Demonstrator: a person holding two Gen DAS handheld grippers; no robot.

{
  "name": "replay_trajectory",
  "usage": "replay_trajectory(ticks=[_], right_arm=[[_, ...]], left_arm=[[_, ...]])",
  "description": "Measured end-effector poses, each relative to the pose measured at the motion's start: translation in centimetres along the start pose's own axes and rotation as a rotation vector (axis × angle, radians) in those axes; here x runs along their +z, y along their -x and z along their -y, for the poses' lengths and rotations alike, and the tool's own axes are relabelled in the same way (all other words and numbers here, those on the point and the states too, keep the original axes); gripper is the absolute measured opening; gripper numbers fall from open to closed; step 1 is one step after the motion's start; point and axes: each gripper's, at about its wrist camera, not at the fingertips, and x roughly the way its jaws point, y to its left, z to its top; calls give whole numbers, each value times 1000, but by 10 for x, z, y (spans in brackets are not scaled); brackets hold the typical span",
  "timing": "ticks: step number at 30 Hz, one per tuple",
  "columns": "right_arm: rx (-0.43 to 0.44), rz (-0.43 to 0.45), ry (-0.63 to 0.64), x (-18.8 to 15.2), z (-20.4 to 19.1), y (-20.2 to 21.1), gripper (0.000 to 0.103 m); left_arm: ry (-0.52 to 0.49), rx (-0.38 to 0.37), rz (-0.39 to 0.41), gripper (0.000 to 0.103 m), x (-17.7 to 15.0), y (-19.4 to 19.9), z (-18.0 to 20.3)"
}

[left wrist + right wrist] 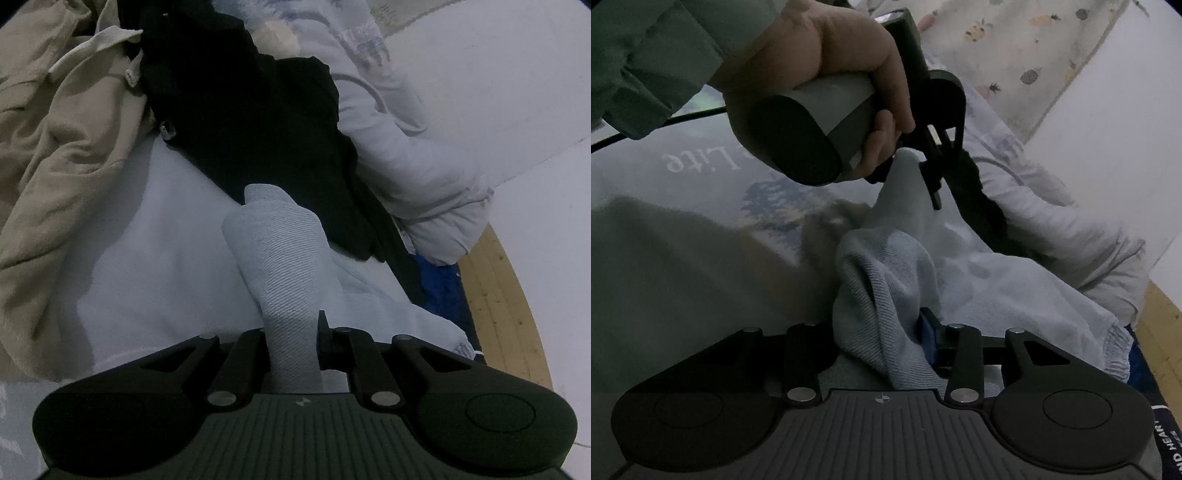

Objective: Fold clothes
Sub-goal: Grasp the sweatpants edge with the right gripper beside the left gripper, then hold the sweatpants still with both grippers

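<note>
Both the left gripper (pixel 291 332) and the right gripper (pixel 882 332) pinch the pale blue garment (pixel 284 251); only the right view shows the person's hand (pixel 827 70) at 11 o'clock.

Two grippers (pixel 291 332) (pixel 882 332), one pale blue garment (pixel 280 251), one beige garment (pixel 55 129), one black garment (pixel 258 122).

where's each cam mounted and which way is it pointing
Left wrist: sits on the left claw, looks forward over a pale blue garment it grips toward a black garment and a beige shirt; only the claw shows.
Right wrist: sits on the right claw, faces the person's hand holding the left claw.
Shared: the pale blue garment, pinched by both claws.
</note>
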Motion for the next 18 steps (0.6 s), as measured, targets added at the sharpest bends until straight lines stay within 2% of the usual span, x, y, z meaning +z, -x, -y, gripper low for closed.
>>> replay_trajectory(ticks=[18], right_arm=[[43,-4,-46,-4,8,5,42]], left_arm=[[14,10,-1,11,-1,-1,0]])
